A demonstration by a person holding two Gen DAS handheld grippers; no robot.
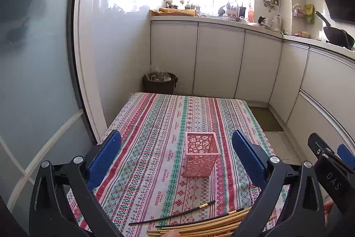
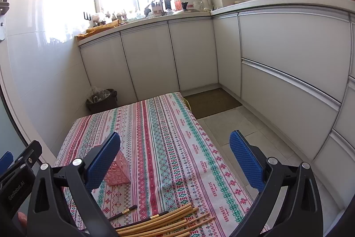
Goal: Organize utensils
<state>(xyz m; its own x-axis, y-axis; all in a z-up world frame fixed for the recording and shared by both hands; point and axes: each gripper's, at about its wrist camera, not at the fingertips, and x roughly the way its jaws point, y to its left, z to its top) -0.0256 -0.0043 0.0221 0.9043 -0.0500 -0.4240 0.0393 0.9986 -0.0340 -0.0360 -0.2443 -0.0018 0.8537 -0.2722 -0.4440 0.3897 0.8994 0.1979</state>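
Observation:
A pink perforated holder (image 1: 201, 154) stands upright on the striped tablecloth (image 1: 155, 126), empty as far as I can see. Several bamboo chopsticks (image 1: 199, 226) and two black chopsticks (image 1: 173, 216) lie loose near the table's front edge. My left gripper (image 1: 176, 148) hovers open above the table, the holder framed between its blue pads. In the right wrist view the holder (image 2: 118, 170) sits partly behind the left pad, and the chopsticks (image 2: 164, 223) lie below. My right gripper (image 2: 175, 150) is open with nothing in it, to the right of the holder.
The table (image 2: 155, 126) stands in a kitchen corner. A dark waste bin (image 1: 159, 82) sits on the floor beyond its far edge. White cabinets (image 2: 288, 54) run along the back and right. A mat (image 2: 210, 102) lies on the tiled floor at the right.

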